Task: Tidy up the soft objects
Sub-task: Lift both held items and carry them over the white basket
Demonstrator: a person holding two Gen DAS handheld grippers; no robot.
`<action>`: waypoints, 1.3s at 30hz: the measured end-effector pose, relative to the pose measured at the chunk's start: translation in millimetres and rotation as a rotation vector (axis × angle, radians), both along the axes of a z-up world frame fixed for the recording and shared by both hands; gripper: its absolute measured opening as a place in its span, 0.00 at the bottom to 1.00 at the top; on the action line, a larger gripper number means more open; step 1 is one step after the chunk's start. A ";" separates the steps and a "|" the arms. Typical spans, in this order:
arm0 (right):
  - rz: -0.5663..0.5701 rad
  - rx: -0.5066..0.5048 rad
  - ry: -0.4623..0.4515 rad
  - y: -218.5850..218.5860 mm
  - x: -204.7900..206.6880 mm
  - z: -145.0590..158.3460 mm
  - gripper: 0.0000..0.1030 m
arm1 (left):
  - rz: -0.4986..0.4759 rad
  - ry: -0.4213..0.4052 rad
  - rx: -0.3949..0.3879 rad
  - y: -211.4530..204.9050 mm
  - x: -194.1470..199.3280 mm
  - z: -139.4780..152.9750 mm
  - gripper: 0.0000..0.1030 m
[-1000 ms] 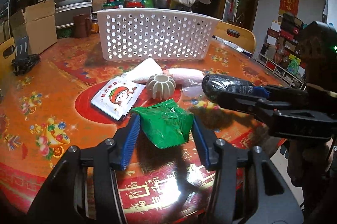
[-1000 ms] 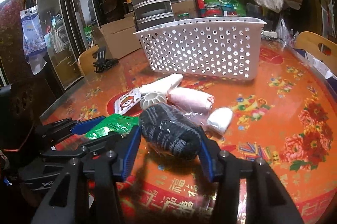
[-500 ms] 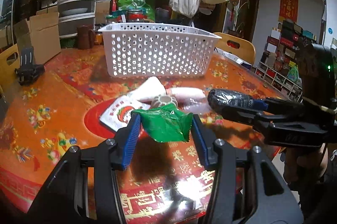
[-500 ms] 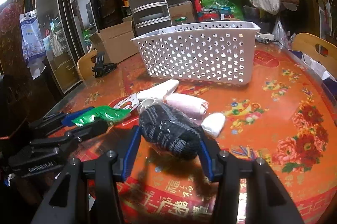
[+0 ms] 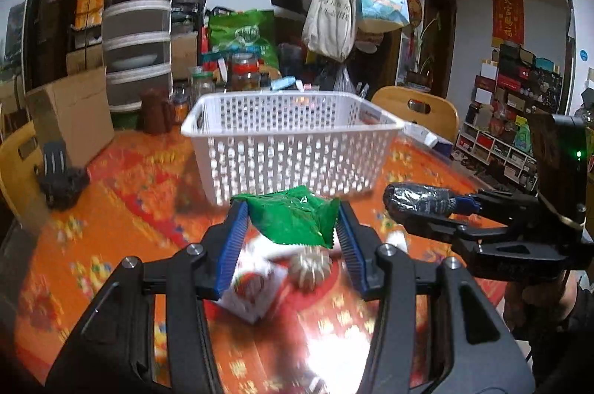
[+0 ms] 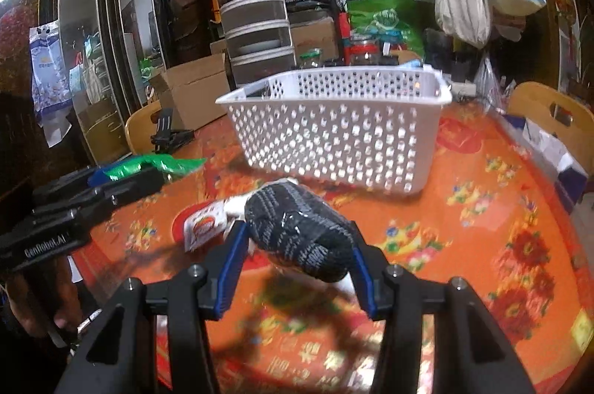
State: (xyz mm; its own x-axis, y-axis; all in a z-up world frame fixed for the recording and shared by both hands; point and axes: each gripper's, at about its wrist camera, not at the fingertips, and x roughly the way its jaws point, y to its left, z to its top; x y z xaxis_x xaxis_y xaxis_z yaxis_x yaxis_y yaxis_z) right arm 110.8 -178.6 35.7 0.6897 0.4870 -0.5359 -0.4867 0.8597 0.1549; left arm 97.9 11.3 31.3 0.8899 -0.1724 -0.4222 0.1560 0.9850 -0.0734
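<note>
We have raised both loads off the tabletop [image 5: 122, 208]. Our left gripper [image 5: 291, 221] clamps the green packet [image 5: 293, 219]; our right gripper [image 6: 297, 243] clamps the dark knit bundle [image 6: 300, 234], with the white basket [image 5: 293, 141] just ahead.

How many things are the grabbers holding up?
2. The green packet sits in the left gripper, and the dark knit bundle sits in the right gripper. More soft things lie on the table below, partly hidden.
</note>
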 end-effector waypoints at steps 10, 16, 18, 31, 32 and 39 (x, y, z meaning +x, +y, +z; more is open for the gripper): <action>-0.029 -0.049 -0.077 -2.1 49.1 57.0 0.50 | -0.001 -0.019 0.011 0.8 56.7 52.0 0.45; -0.046 -0.088 -0.053 2.4 101.8 76.4 0.50 | 0.006 0.015 -0.011 9.7 114.8 78.0 0.45; -0.058 -0.102 -0.042 5.0 118.1 78.2 0.50 | 0.015 0.036 -0.003 10.9 135.4 82.1 0.45; -0.129 -0.252 0.150 27.0 230.3 43.0 0.50 | 0.039 0.342 0.007 16.2 294.6 56.6 0.45; -0.130 -0.268 0.176 30.0 237.6 38.2 0.50 | 0.042 0.359 0.012 15.5 299.7 51.9 0.45; -0.120 -0.330 0.301 40.5 264.3 17.0 0.50 | 0.064 0.486 0.012 16.6 333.8 20.7 0.45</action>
State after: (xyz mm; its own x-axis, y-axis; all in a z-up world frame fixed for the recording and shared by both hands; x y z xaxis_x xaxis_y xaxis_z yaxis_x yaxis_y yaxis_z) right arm 375.1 -138.1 52.7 0.5206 0.1829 -0.8340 -0.3560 0.9343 -0.0173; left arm 431.7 27.9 52.0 0.5978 -0.1166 -0.7931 0.0456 0.9927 -0.1115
